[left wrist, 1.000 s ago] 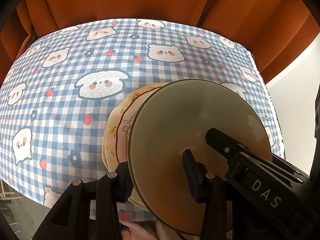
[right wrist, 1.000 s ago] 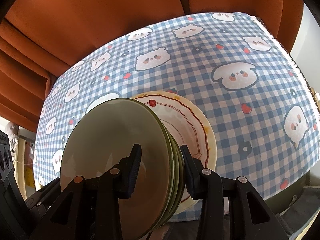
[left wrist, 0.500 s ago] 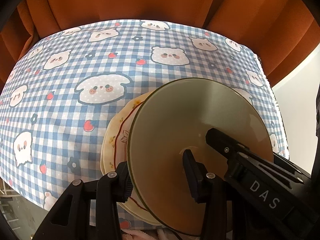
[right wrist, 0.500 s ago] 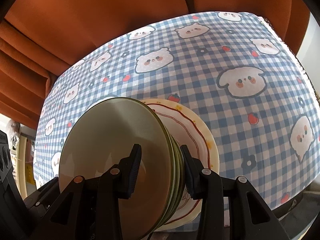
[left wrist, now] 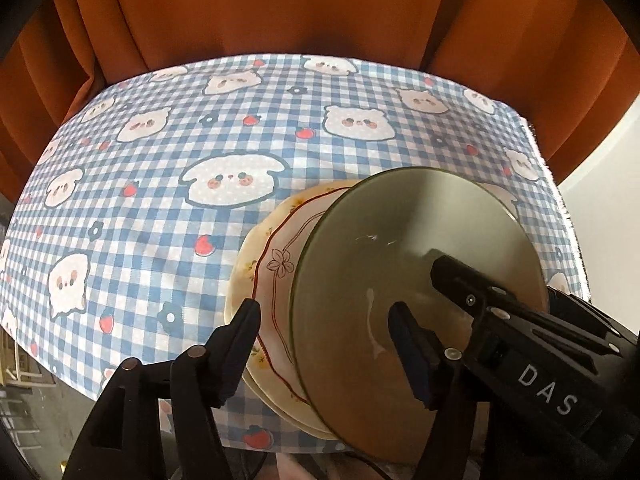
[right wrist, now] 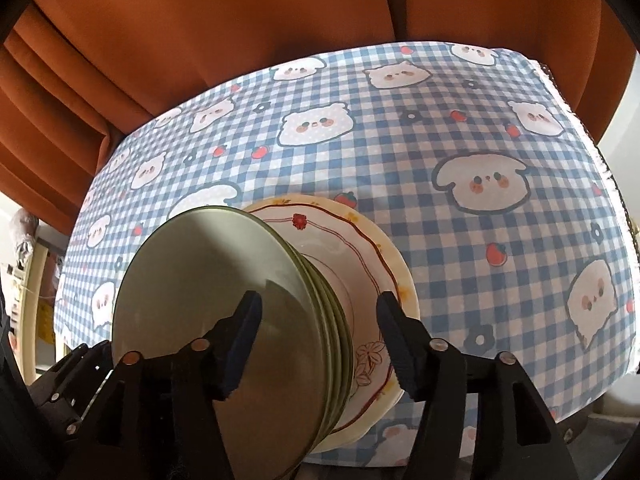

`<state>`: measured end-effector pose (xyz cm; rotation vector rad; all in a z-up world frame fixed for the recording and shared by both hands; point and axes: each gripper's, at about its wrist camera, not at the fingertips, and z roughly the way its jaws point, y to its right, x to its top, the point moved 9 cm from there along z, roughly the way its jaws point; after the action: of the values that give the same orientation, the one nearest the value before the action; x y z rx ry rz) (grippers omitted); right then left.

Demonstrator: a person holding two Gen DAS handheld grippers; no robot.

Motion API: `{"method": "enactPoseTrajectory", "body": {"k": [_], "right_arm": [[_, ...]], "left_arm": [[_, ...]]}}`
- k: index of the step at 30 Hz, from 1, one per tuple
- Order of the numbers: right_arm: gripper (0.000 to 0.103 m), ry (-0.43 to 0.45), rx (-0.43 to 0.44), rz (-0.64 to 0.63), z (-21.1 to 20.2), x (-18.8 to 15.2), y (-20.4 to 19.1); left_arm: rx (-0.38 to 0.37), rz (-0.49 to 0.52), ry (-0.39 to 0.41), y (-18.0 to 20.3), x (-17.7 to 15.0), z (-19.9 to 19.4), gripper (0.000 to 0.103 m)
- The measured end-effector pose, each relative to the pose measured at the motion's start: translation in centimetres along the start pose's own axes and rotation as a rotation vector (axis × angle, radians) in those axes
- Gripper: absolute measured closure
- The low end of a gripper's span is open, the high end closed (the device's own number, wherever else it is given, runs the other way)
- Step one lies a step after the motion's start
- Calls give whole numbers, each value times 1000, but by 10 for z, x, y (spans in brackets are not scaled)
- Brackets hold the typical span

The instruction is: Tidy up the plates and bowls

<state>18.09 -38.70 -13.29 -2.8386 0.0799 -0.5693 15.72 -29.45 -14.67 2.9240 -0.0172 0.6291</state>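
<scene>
A stack of several green bowls (left wrist: 416, 272) (right wrist: 216, 288) sits on a white plate with a red line (left wrist: 280, 280) (right wrist: 356, 256) and a cream plate (left wrist: 238, 280) (right wrist: 404, 284), near the table's front edge. My left gripper (left wrist: 325, 312) straddles the stack's rim, one finger outside the plates and one inside the top bowl. Its jaws are opening and the pads stand off the dishes. My right gripper (right wrist: 319, 300) straddles the opposite rim the same way, jaws opening, pads apart from the stack. It also shows in the left wrist view as the black right gripper (left wrist: 520, 340).
A blue checked tablecloth (left wrist: 160, 184) (right wrist: 500, 128) with bear and strawberry prints covers the table. Orange curtains (left wrist: 280, 12) (right wrist: 200, 20) hang right behind it. The cloth drops off just below the stack at the front edge (left wrist: 132, 384).
Both grippers were shut on the stack's rims; their fingers have now spread away from it. The stack lies a little farther onto the cloth.
</scene>
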Motion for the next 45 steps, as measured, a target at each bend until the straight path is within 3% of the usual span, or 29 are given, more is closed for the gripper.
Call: {"method": "enactPoseTrajectory", "body": {"k": [9, 22, 33, 45], "right_arm": [[28, 131, -64, 3, -34, 2, -13], [23, 305, -142, -1, -77, -32, -82], [20, 398, -161, -39, -68, -85, -144], [17, 437, -169, -45, -63, -123, -173]], "left_arm": [[-45, 65, 120, -11, 7, -30, 22], [-8, 131, 327, -97, -15, -84, 18], [61, 121, 404, -183, -58, -96, 15], [80, 43, 428, -234, -88, -103, 14]]}}
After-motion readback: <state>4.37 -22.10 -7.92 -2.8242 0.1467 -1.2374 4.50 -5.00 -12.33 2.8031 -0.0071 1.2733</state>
